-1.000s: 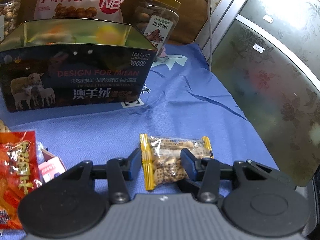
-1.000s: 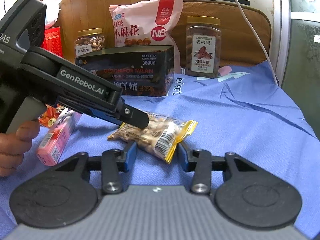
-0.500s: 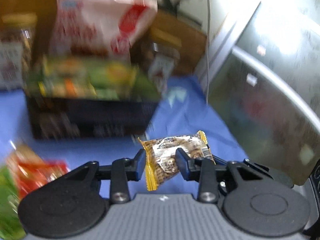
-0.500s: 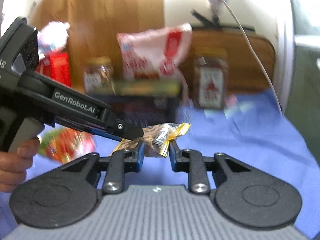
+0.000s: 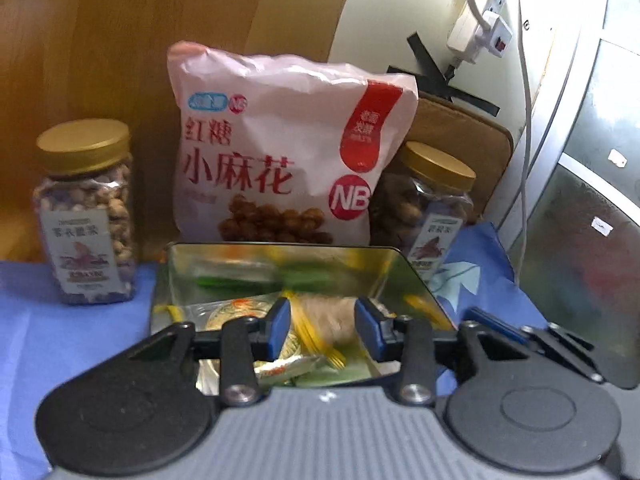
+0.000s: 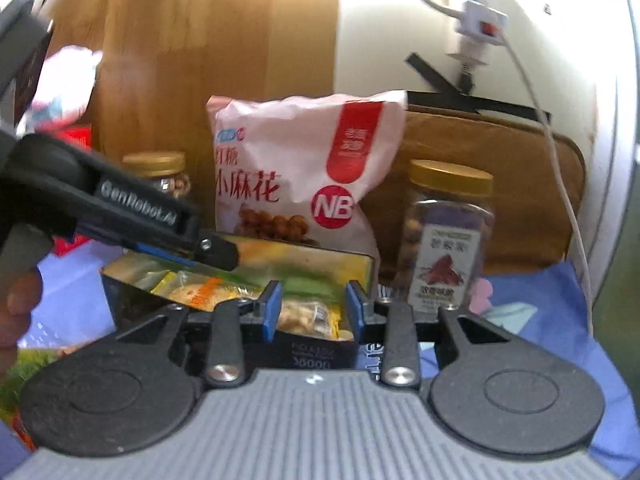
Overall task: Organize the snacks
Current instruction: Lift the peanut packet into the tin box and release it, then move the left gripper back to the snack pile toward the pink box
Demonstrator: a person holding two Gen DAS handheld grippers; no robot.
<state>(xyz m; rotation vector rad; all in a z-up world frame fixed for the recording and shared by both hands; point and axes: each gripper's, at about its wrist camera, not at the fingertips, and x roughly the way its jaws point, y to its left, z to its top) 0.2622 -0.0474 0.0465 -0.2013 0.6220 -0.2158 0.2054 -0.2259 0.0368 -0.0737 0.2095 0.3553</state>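
Observation:
My left gripper [image 5: 322, 326] is shut on a yellow-edged snack packet [image 5: 324, 322] and holds it over the open dark tin box [image 5: 280, 254], which has several wrapped snacks inside. My right gripper [image 6: 312, 314] is shut on the same kind of yellow-edged nut packet [image 6: 308, 318], held just above the tin box [image 6: 312, 350] at its near right corner. The left gripper's finger [image 6: 216, 254] reaches over the tin from the left in the right wrist view.
Behind the tin stands a pink snack bag [image 5: 280, 152] between two gold-lidded nut jars [image 5: 86, 216] [image 5: 430, 208]. A blue cloth [image 5: 24, 320] covers the table. A power strip and cable [image 5: 484, 28] hang at the right wall. Loose snacks [image 6: 16, 364] lie at the left.
Both grippers closed on the packet, lifted it off the blue cloth and carried it up and forward over the open tin.

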